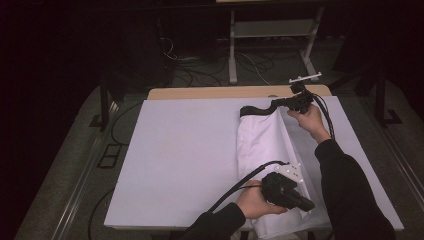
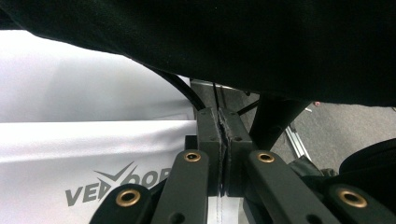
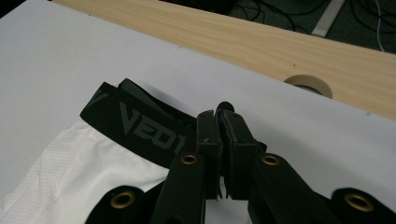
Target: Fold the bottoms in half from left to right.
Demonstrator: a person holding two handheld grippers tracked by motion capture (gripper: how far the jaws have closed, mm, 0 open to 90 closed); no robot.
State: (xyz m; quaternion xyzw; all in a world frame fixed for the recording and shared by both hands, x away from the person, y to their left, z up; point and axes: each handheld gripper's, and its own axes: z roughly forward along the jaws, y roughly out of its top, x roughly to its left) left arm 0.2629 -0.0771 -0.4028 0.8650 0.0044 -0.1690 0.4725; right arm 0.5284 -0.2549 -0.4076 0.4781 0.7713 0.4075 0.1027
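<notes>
White sheet point(image 1: 180, 150) wide open leftward; shorts point(image 1: 262, 137) near right edge.

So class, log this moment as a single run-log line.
left gripper: shut on shorts hem | right gripper: shut on waistband | shorts: white, on table, one edge lifted

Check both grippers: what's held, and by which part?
Both hold the white shorts: right gripper shut on the black waistband, left gripper shut on the white hem edge.
</notes>
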